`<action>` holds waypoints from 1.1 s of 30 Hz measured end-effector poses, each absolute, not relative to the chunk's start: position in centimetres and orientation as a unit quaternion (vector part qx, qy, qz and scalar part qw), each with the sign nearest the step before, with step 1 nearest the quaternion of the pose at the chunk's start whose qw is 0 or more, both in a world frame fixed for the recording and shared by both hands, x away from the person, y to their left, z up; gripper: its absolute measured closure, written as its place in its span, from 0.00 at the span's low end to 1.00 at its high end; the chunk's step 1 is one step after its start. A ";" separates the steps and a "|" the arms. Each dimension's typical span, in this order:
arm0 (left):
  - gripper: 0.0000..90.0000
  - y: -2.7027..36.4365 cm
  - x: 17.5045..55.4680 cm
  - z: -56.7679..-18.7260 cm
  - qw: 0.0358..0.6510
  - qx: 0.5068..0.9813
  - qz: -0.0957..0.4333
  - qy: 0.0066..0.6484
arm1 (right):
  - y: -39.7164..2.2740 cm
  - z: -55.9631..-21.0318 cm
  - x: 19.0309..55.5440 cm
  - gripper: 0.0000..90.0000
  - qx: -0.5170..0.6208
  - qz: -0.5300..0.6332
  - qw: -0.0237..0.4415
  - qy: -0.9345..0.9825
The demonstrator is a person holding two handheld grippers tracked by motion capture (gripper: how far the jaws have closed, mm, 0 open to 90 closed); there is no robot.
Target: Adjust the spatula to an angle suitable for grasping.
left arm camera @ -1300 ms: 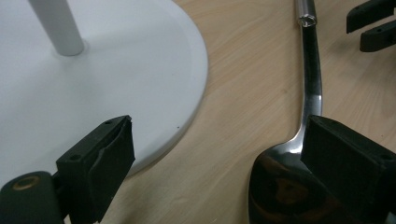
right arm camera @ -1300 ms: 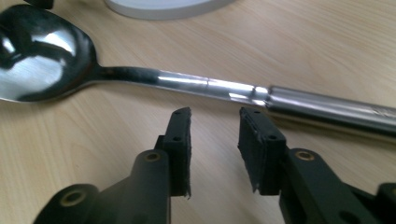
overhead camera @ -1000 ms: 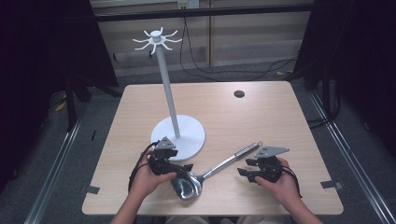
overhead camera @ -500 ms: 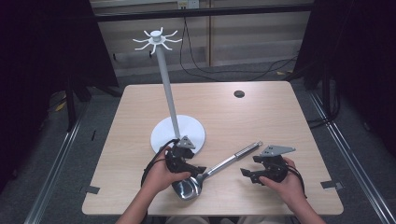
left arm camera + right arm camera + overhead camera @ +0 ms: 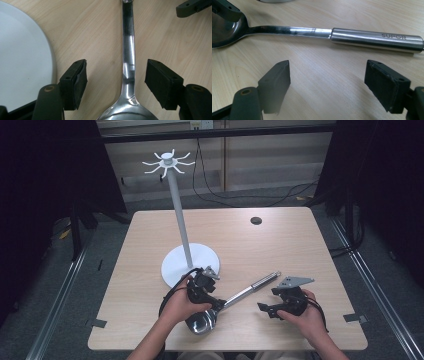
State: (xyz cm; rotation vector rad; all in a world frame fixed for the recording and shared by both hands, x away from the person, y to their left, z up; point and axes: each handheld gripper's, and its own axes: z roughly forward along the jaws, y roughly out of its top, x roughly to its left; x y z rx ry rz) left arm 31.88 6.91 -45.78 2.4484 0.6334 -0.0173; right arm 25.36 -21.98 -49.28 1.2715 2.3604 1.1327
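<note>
Two claws spread wide, both empty. Left gripper straddles the ladle neck near the bench's front edge; right gripper waits beside the handle. Risk: polished neck slipping as jaws close.

The left hand hides part of the ladle's bowl.

The ladle lies on the table, its stem between the spread jaws of the left gripper. The stand's base sits just left of that gripper. The right gripper rests beside the ladle's handle, apart from it.
</note>
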 end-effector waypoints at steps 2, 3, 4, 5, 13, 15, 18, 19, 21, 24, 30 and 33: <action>0.39 6.5 31.9 -45.9 0.294 0.927 -0.008 0.235 | -22.1 -49.3 25.4 0.22 0.436 0.388 0.115 0.804; 0.40 6.4 31.9 -45.9 0.287 0.931 -0.010 0.227 | -22.2 -49.3 25.4 0.22 0.437 0.388 0.114 0.803; 0.41 6.2 32.0 -46.0 0.285 0.932 -0.010 0.225 | -22.2 -49.3 25.4 0.21 0.438 0.387 0.117 0.803; 0.41 6.0 32.0 -46.1 0.282 0.933 -0.012 0.223 | -22.2 -49.2 25.4 0.21 0.438 0.386 0.117 0.803; 0.47 4.8 31.9 -46.8 0.281 0.935 -0.012 0.217 | -22.6 -49.1 25.5 0.20 0.440 0.392 0.120 0.799; 0.48 4.4 31.7 -47.1 0.283 0.933 -0.015 0.223 | -22.6 -49.1 25.5 0.19 0.441 0.392 0.122 0.798; 0.50 3.9 31.8 -47.4 0.275 0.939 -0.008 0.206 | -22.7 -49.0 25.5 0.19 0.443 0.393 0.121 0.797; 0.50 3.7 31.8 -47.5 0.270 0.942 -0.008 0.200 | -22.7 -49.0 25.5 0.19 0.443 0.394 0.122 0.796; 0.52 3.3 31.6 -47.8 0.267 0.941 -0.007 0.206 | -22.8 -49.0 25.5 0.19 0.444 0.393 0.123 0.795; 0.54 2.9 31.7 -48.0 0.267 0.943 0.002 0.201 | -23.0 -48.9 25.6 0.19 0.445 0.392 0.125 0.795; 0.73 2.2 31.4 -47.9 0.261 0.946 0.022 0.190 | -23.3 -48.9 25.6 0.19 0.449 0.392 0.126 0.793; 0.82 2.0 31.4 -47.7 0.250 0.951 0.020 0.181 | -23.3 -49.0 25.6 0.19 0.451 0.391 0.127 0.792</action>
